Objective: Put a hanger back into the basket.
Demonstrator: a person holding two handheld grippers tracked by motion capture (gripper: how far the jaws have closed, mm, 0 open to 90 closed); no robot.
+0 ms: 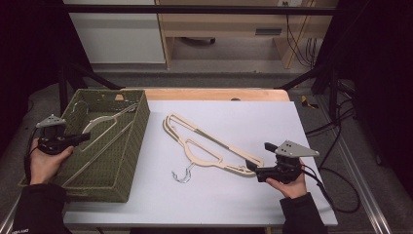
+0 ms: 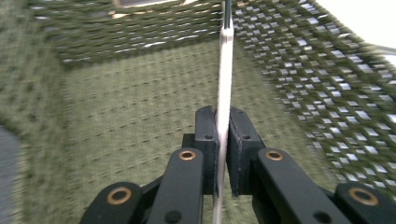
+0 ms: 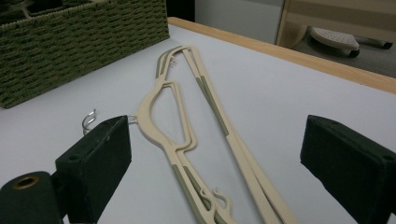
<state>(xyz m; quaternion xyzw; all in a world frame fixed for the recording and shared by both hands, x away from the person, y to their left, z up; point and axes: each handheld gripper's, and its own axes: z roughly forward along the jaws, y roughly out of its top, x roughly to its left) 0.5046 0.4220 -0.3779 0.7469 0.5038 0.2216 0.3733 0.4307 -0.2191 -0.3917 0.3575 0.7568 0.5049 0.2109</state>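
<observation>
Inside the basket point(image 1: 139, 127), the left tool point(image 1: 84, 138) grips one hanger point(image 1: 100, 125). The right tool point(image 1: 253, 168), jaws wide and empty, faces the worktop hanger point(image 1: 214, 145), not yet stowed.

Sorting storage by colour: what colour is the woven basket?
Olive green basket; clearest in the high view.

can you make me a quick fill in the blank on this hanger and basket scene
1. The left gripper is shut on a cream hanger inside the green woven ____.
2. The right gripper has its jaws ____ over the hanger on the table.
3. That hanger's metal ____ points toward the person's side of the table.

Missing words: basket; open; hook
</observation>
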